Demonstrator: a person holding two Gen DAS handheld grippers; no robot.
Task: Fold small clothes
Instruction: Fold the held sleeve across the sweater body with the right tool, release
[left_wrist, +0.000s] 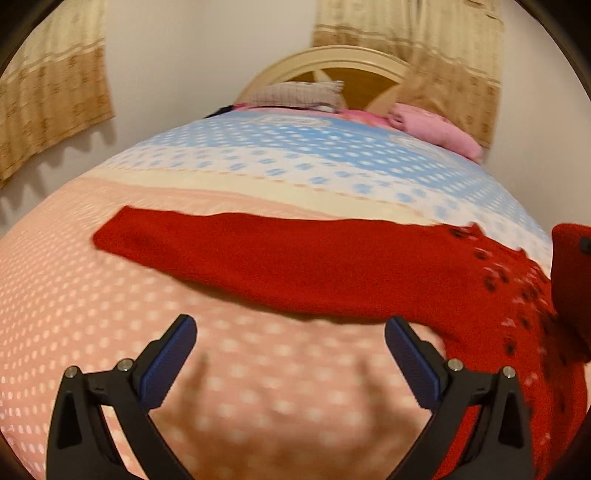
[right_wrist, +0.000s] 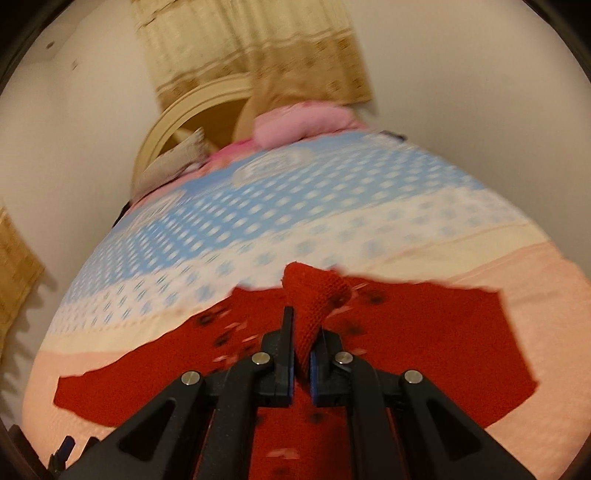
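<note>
A small red knitted sweater (left_wrist: 295, 262) with dark dots lies spread on the bed, one sleeve stretched out to the left in the left wrist view. My left gripper (left_wrist: 290, 332) hangs open just in front of that sleeve, with nothing between its blue pads. In the right wrist view the red sweater (right_wrist: 424, 332) lies flat below, and my right gripper (right_wrist: 303, 332) is shut on a raised fold of its red knit (right_wrist: 314, 295), which stands up between the fingers. That lifted fold also shows at the right edge of the left wrist view.
The bedspread (left_wrist: 258, 369) is peach near me, then cream and blue with white dots. A pink pillow (left_wrist: 436, 129) and a grey checked pillow (left_wrist: 295, 94) lie at the wooden headboard (left_wrist: 332, 62). Beige curtains (left_wrist: 51, 96) hang on the wall behind.
</note>
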